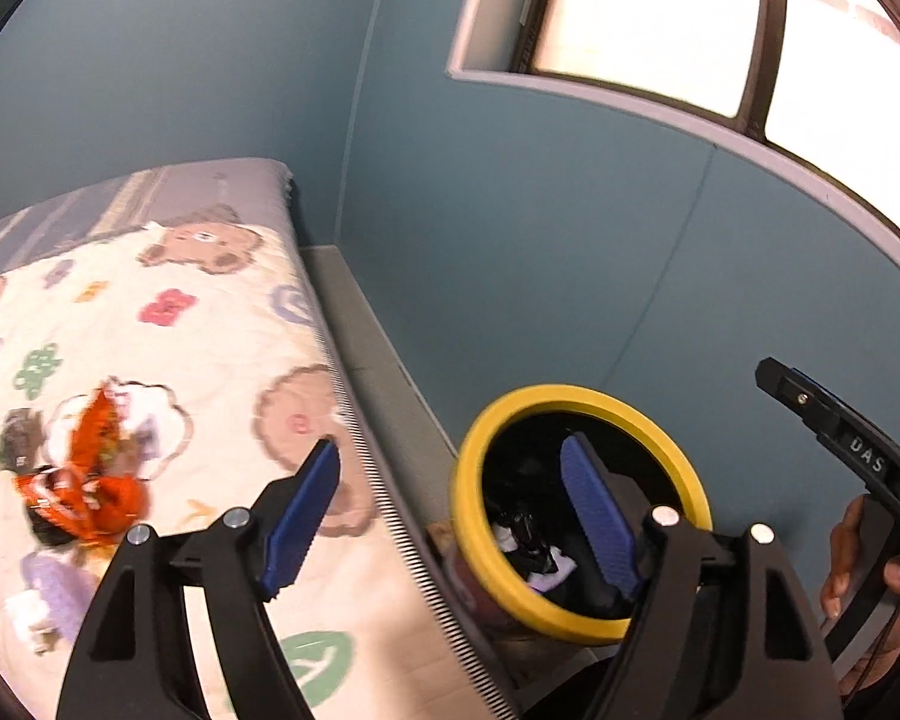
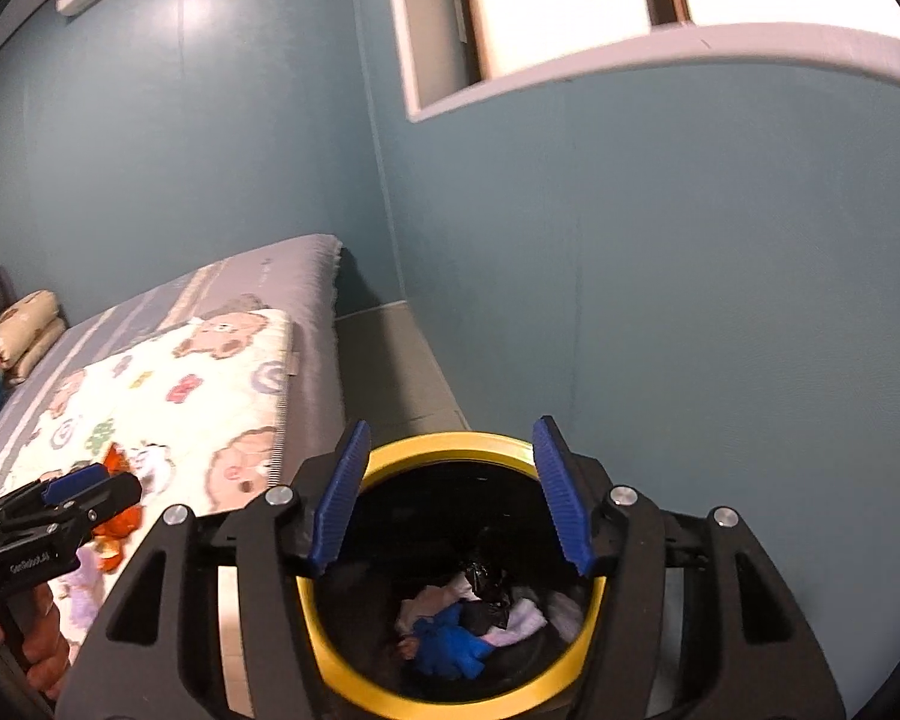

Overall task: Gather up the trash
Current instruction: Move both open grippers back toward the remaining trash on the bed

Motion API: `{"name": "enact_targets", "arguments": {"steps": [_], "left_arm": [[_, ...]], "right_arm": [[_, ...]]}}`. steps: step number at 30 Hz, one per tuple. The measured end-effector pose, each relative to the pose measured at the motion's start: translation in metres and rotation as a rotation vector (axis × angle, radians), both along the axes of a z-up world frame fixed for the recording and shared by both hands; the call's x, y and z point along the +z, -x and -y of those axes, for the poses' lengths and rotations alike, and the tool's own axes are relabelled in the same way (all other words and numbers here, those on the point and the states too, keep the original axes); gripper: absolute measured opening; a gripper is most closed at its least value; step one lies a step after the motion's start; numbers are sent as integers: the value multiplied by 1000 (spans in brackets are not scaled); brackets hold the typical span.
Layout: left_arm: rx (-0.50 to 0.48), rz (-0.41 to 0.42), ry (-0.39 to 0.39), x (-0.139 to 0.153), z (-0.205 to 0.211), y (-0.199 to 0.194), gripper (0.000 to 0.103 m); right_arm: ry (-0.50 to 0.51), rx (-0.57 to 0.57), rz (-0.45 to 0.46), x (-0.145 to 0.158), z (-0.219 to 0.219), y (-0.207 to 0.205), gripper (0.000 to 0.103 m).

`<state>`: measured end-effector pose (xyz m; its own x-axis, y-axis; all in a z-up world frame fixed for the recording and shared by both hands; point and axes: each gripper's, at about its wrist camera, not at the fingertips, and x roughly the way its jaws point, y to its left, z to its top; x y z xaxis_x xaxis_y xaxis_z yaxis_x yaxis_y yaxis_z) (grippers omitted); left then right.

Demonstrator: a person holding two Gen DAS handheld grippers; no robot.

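A bin with a yellow rim (image 1: 582, 396) stands on the floor beside the bed. It holds crumpled trash: a blue piece (image 2: 450, 642), a black plastic piece (image 2: 486, 576) and pale scraps. My right gripper (image 2: 452, 438) hangs open over the bin's mouth, with nothing between its pads. My left gripper (image 1: 450, 468) is open and empty too, and sits over the bed's edge and the bin's near rim. Orange wrappers (image 1: 90, 480) lie crumpled on the quilt to its left. One finger of the right gripper (image 1: 810, 402) shows at the far right.
The bed carries a cream quilt with bear prints (image 1: 180, 330); a dark wrapper (image 1: 21, 438) and small white scraps (image 1: 30, 612) lie on it. A narrow strip of floor (image 1: 378, 372) runs between bed and blue wall. A window (image 1: 660, 18) is above. Pillows (image 2: 24, 324) lie at the bed's far end.
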<state>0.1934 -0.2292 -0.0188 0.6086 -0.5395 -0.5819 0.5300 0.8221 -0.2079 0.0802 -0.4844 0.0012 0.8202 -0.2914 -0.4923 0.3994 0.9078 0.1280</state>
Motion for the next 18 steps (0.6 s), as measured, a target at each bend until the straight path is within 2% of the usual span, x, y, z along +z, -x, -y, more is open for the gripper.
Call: {"name": "enact_targets", "arguments": {"steps": [8, 18], "left_arm": [[113, 64, -8, 24, -66, 6, 78], [277, 85, -26, 36, -156, -3, 82]], "right_arm": [[28, 109, 39, 28, -58, -4, 63], [21, 291, 26, 43, -136, -21, 67]]}}
